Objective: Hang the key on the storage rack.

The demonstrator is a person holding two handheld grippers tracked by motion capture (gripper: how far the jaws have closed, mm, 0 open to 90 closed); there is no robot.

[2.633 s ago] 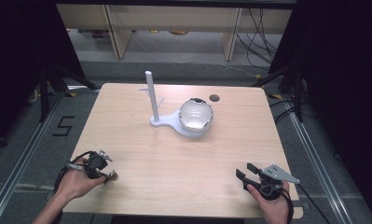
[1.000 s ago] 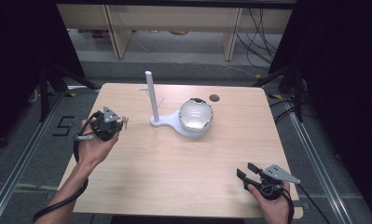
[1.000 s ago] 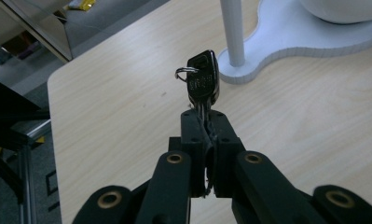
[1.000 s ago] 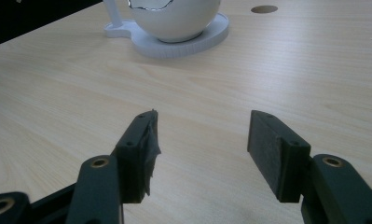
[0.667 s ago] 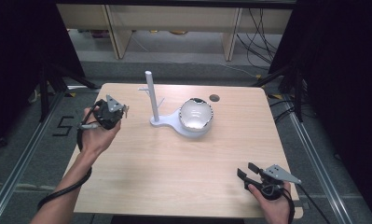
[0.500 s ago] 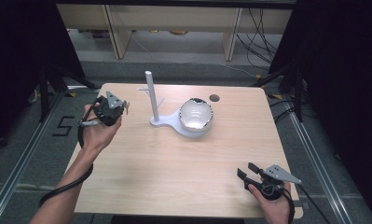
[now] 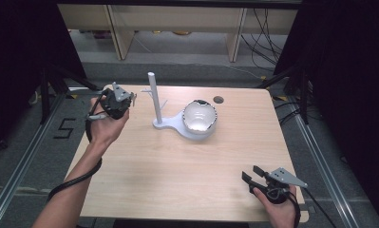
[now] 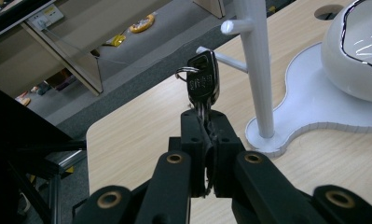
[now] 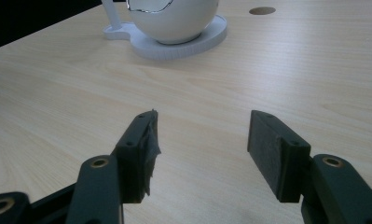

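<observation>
My left gripper (image 8: 206, 126) is shut on a black-headed key (image 8: 202, 81) with a small metal ring, held upright above the table's far left (image 7: 130, 99). Just beyond the key stands a white post (image 8: 258, 70) with short pegs (image 8: 235, 25), rising from a white base (image 8: 314, 112) that also carries a white bowl (image 8: 356, 51). The high view shows post (image 7: 154, 97) and bowl (image 7: 200, 116) near the table's back middle, right of the left gripper. My right gripper (image 7: 253, 175) rests open near the front right edge, nothing between its jaws (image 9: 200, 149).
The wooden table (image 7: 177, 171) has a round cable hole (image 7: 218, 99) at the back, right of the bowl. Shelving and cables (image 7: 263, 28) lie on the floor beyond the table. A metal frame rail (image 7: 16, 180) runs along the left side.
My left gripper has carried the key farther right and up, toward the white post. The right gripper has stayed where it was.
</observation>
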